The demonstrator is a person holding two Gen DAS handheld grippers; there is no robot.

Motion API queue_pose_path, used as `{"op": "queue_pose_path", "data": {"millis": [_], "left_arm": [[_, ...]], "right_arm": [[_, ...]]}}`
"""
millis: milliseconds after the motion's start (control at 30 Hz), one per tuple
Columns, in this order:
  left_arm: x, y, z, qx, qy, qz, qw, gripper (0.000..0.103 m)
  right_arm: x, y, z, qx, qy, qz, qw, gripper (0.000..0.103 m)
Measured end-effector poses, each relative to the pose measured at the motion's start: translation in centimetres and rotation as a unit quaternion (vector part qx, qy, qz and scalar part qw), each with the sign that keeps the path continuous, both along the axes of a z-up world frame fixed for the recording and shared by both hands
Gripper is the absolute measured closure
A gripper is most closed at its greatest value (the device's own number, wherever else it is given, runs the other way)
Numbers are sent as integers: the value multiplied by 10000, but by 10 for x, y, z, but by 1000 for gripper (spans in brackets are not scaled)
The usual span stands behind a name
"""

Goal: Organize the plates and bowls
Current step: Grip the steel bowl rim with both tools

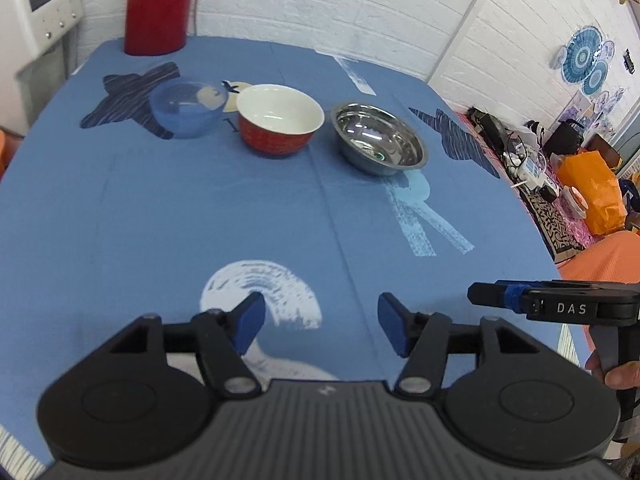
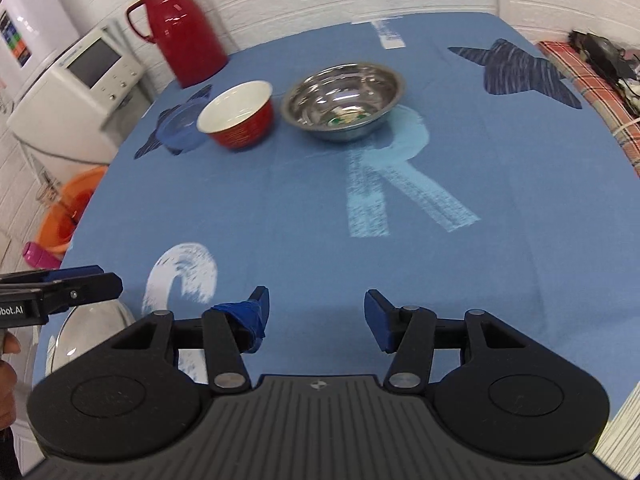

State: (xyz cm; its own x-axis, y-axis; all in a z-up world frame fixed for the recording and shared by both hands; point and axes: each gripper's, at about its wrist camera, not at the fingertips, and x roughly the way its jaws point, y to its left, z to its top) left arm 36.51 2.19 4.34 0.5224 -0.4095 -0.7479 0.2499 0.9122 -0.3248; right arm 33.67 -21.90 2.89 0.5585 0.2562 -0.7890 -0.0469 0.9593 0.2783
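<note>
Three bowls sit in a row across the upper middle of my left view: a translucent blue plastic bowl (image 1: 187, 109) leftmost, a red ceramic bowl with a white inside (image 1: 280, 119) just beside it, and a shiny stainless steel bowl (image 1: 378, 138) apart to the right. None is nested in another, so I judge the organizing hardly begun; stacking all three is left. My left gripper (image 1: 320, 326) hangs low in the frame, its fingers spread wide and empty. My right gripper (image 2: 316, 318) is likewise agape, holding nothing. Both hover over the blue tablecloth-covered table (image 1: 160, 220), well short of the bowls. A red thermos jug (image 1: 158, 4) stands upper left.
</note>
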Motion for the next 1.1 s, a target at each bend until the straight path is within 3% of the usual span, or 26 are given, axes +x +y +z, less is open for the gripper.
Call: {"op": "queue_pose_path", "data": {"millis": [233,367,500,733,1033,1100], "left_arm": [[90,-53,-11,-414,416,191,9981,42],[131,-65,-16,-705,458,552,9949,41],[162,-76,-26,-723,492,978,9914,40],[188,-85,-54,-984,897,1351,9819,40],[205,-95,-67,-827,740,1590,9810,40],[207,-96,-66,-726,701,1571,9824,45]], "right_arm": [[66,-42,-6,117,51,-230,9997,65],[105,-52,-3,151,-79,-245,9996,65],[152,-48,-4,-67,-291,-205,9993,64],[218,-31,-23,-943,-329,20,9950,63],[244,-21,-51,-1054,-59,163,9943,60],[242,-21,-52,-982,-213,175,9948,60]]}}
